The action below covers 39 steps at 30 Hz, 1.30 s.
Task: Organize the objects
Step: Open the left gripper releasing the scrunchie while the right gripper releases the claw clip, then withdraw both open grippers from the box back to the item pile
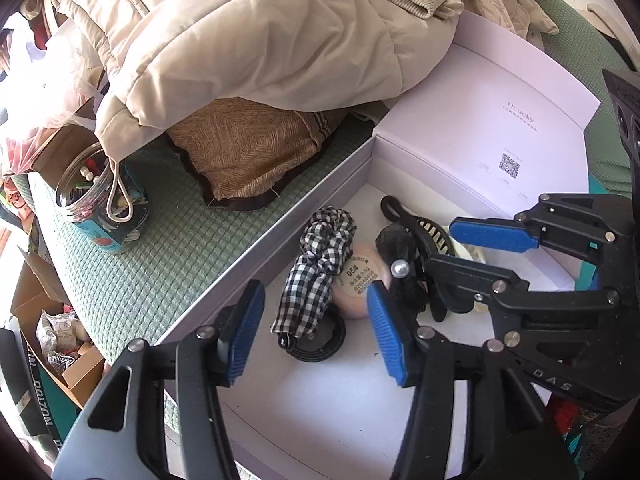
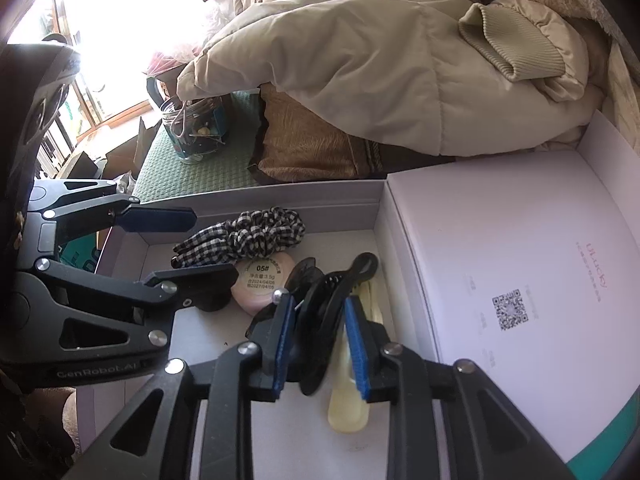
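An open white box [image 1: 260,256] [image 2: 280,200] holds a black-and-white checked scrunchie [image 1: 320,256] [image 2: 248,236], a round pink compact [image 1: 356,284] [image 2: 260,280], a black hair claw [image 1: 404,264] [image 2: 320,312] and a pale yellow clip [image 2: 348,408]. My left gripper [image 1: 316,336] [image 2: 212,244] stands open over the scrunchie's tail and a black ring [image 1: 316,348]; its pads touch nothing. My right gripper [image 2: 320,346] [image 1: 440,246] straddles the black hair claw with its jaws narrowly apart. A sliver of the yellow clip shows between the claw and the right-hand pad.
The box's lid [image 1: 480,120] [image 2: 520,240] lies folded open on the right. Behind the box a beige puffer jacket [image 1: 260,40] covers a brown cushion [image 1: 248,148]. A clear jar [image 1: 96,200] stands on the green quilted mat [image 1: 168,248]. Cardboard boxes [image 1: 48,320] crowd the left edge.
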Each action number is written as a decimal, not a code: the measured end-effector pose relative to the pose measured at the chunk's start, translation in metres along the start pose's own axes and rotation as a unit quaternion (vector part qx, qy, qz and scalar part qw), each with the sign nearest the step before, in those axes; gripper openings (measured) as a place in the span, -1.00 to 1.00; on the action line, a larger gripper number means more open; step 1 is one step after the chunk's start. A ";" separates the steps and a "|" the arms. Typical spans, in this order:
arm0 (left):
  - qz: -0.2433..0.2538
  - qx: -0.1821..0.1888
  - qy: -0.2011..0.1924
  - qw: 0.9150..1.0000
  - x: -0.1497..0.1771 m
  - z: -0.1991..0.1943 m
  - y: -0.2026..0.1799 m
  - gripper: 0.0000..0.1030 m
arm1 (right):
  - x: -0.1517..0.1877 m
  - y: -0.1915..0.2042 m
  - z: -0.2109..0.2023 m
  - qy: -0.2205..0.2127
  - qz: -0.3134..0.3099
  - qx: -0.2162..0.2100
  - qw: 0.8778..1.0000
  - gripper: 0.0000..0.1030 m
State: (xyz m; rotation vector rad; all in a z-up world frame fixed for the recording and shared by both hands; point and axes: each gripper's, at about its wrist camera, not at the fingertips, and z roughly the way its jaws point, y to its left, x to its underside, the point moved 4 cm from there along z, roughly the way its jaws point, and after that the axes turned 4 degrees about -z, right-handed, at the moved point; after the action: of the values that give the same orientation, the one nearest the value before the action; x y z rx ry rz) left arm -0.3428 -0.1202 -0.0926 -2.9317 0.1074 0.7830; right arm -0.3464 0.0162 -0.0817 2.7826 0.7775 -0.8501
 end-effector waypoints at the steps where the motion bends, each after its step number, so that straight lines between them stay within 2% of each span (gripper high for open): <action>1: 0.000 -0.002 -0.001 1.000 -0.001 -0.003 0.000 0.00 | -0.001 0.000 -0.002 -0.002 0.001 0.000 1.000 -0.48; 12: -0.006 -0.010 -0.032 0.999 -0.006 -0.049 -0.002 0.00 | -0.004 0.005 -0.042 -0.028 -0.003 0.009 1.000 -0.47; 24: -0.008 -0.019 -0.073 0.997 -0.002 -0.122 -0.012 0.00 | -0.009 0.017 -0.102 -0.067 -0.010 0.026 0.997 -0.47; 39: -0.013 -0.018 -0.097 0.995 0.037 -0.183 -0.035 0.00 | 0.020 0.036 -0.163 -0.094 -0.006 0.042 0.995 -0.47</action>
State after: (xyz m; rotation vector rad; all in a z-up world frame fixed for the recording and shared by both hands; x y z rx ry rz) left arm -0.2169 -0.1086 0.0496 -2.8646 0.0383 1.0694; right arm -0.2349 0.0374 0.0425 2.7183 0.7437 -1.1519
